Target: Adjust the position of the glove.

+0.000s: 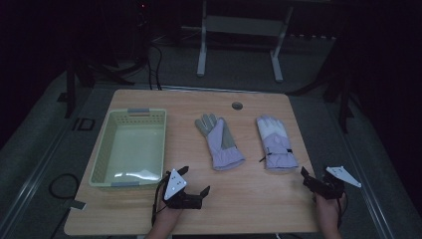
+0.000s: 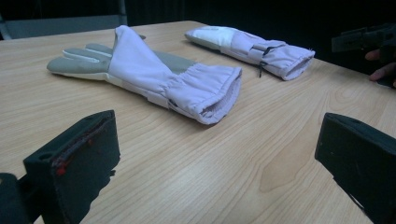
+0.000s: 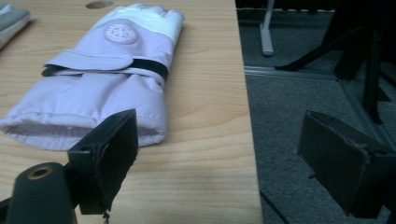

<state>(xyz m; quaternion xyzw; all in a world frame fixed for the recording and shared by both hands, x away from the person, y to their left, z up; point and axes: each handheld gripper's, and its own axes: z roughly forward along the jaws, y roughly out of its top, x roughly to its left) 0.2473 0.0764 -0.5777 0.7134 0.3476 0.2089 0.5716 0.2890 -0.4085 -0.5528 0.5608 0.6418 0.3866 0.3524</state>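
1. Expect both gloves to be light, soft and padded. They should fold and sag when lifted, and the smooth shell fabric may slip between flat pads.
2. Take hold at the gathered cuff, where the material bunches thick. On the left glove [image 1: 219, 142] the open cuff faces your left tool [image 2: 219, 163]. On the right glove [image 3: 100, 70] the cuff lies just ahead of your right tool [image 3: 219, 158], partly behind one jaw.
3. Both are pale lilac winter gloves. The left one lies palm up, showing grey palm and finger patches. The right one lies back up, with a white finger area, a round badge and a dark wrist strap.
4. They lie side by side but apart at the middle of the tabletop [image 1: 249, 199]. A cream slotted basket [image 1: 106, 149] stands to their left.
5. Both tools are spread wide with nothing between the jaws. The right one hangs partly past the tabletop's right edge.
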